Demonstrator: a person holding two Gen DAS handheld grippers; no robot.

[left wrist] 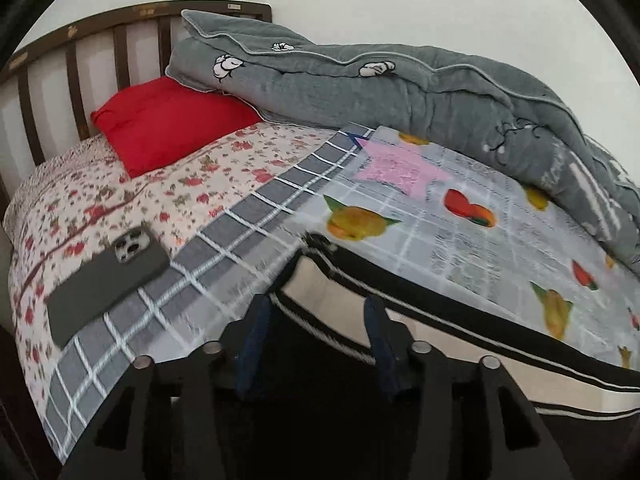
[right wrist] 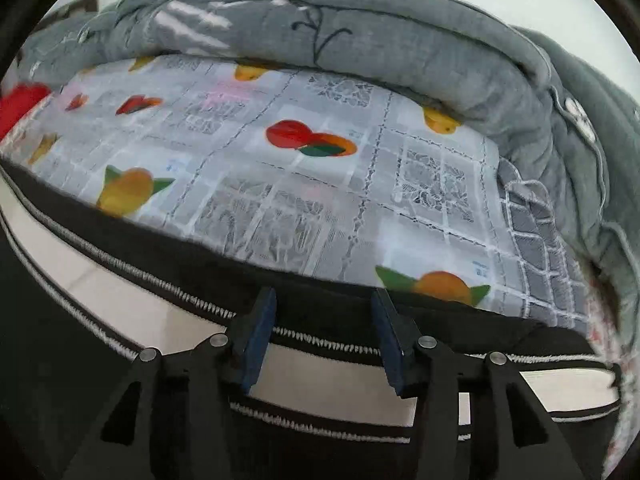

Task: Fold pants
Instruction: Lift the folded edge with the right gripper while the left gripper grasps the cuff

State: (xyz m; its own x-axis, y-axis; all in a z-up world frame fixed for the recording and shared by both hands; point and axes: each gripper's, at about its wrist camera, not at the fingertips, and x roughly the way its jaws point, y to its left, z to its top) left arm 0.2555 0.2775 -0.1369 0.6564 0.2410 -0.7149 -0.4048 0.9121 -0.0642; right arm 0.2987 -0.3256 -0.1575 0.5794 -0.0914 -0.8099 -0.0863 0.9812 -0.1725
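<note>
Both tools, left tool (left wrist: 316, 344) and right tool (right wrist: 324, 336), spread apart over the pants (right wrist: 328, 376).

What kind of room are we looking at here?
Most likely a bedroom: a bed with a slatted wooden headboard, a red pillow and a bunched grey quilt along the wall.

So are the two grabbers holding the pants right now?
No. Both the left gripper and right gripper stand open above the black, white-striped pants, pads not pressing on the cloth.
</note>
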